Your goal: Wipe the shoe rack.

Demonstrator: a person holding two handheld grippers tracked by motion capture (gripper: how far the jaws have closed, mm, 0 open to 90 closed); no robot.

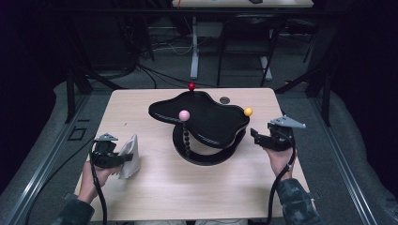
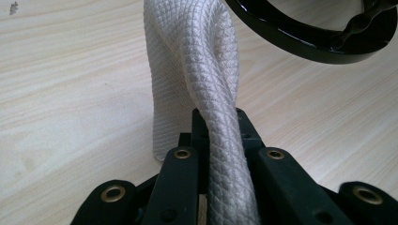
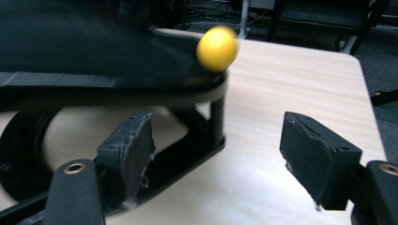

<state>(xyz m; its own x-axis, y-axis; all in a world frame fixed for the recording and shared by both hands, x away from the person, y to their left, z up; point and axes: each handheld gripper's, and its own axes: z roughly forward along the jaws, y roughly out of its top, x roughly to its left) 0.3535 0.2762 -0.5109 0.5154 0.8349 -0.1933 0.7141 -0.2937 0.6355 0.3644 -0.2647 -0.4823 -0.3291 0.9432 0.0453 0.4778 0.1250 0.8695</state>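
We can read no text, label, brand, number or sign anywhere. The pale wooden table top [image 1: 155,187] carries no writing, and neither does the glossy black curved stand [image 1: 206,117].

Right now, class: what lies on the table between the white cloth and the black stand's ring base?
Nothing: in the high view, bare table separates the white cloth from the black stand's ring base.

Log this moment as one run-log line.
left tongs: shut on white cloth | right tongs: open, empty, beside black stand | yellow ball: on stand
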